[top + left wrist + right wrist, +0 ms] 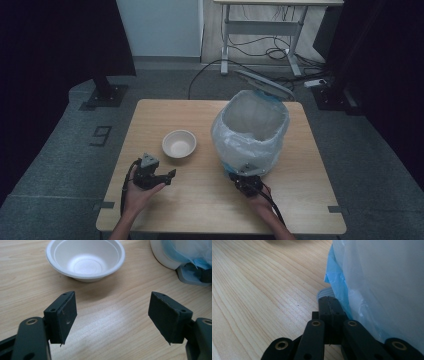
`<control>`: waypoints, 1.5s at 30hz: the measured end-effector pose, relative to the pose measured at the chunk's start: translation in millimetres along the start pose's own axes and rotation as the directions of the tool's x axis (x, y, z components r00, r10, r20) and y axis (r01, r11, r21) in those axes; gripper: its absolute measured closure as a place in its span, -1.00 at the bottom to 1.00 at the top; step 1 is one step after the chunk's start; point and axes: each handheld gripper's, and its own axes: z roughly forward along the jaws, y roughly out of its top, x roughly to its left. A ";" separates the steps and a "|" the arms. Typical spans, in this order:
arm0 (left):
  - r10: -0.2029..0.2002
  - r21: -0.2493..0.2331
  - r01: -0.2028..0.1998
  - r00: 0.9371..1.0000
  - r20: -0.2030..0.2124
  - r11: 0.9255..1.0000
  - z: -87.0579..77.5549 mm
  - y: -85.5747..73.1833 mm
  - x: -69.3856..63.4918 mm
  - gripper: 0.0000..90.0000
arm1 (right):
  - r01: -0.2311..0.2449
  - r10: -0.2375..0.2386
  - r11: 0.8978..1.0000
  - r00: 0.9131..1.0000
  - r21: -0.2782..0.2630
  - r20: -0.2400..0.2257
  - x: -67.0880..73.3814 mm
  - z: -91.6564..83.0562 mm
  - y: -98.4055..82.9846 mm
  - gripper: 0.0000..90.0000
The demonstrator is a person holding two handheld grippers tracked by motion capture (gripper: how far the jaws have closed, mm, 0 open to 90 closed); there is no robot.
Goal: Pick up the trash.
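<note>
Wooden surface (210, 195) is carrying everything, pale grain, lit from above.

Largest item: a white pedal bin (252, 131), lined with a translucent bag (387, 285) with a blue tinge, is standing on the far right part of the surface. Its lid (264, 83) is standing raised behind the rim. The high view is looking into the mouth; the liner inside is looking empty as far as can be seen. The right gripper view is catching the bag's bulging side and the grey foot pedal (325, 293) at the bin's base.

White disposable bowl (179, 144) is sitting left of the bin, near the middle, well apart from it. Upright, nothing in it; the left gripper view is showing its clean inside, with the bowl (85, 260) just ahead of the fingers.

Left gripper (170, 176) is sitting in the person's hand at the near left, below the bowl. Its fingers (62, 317) are standing wide apart over bare wood, with nothing between them.

Right gripper (245, 178) is sitting at the bin's near base. Its fingers (329, 312) are pressed together, tips lying right at the pedal; whether they are touching it cannot be told.

Floor left of the surface is carrying a marking reading "9" (101, 135).
</note>
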 end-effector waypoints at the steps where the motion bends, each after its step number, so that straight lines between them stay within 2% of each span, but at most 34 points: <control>1: 0.002 -0.003 -0.002 1.000 -0.001 1.000 0.1 2.0 0.7 -0.48 | 0.000 0.000 1.000 1.000 0.000 0.000 0.0 0.0 0.0 0.99; 11: -0.002 -0.018 0.002 1.000 -0.018 1.000 4.1 27.0 11.0 -0.47 | 0.001 -0.001 1.000 1.000 0.000 0.002 0.4 0.0 0.0 0.99; 22: -0.035 -0.009 0.035 0.999 -0.026 0.999 12.6 36.3 22.1 -0.46 | 0.004 -0.004 1.000 1.000 0.000 0.004 0.5 0.1 0.0 0.99; 35: -0.052 0.008 0.052 0.997 -0.051 0.999 23.3 45.2 33.1 -0.46 | 0.003 -0.003 1.000 1.000 0.000 0.001 0.1 0.0 0.1 0.99; 45: -0.039 0.028 0.041 0.997 -0.073 0.999 35.2 58.3 38.9 -0.47 | 0.003 -0.003 1.000 1.000 0.000 0.002 0.2 0.0 0.0 0.99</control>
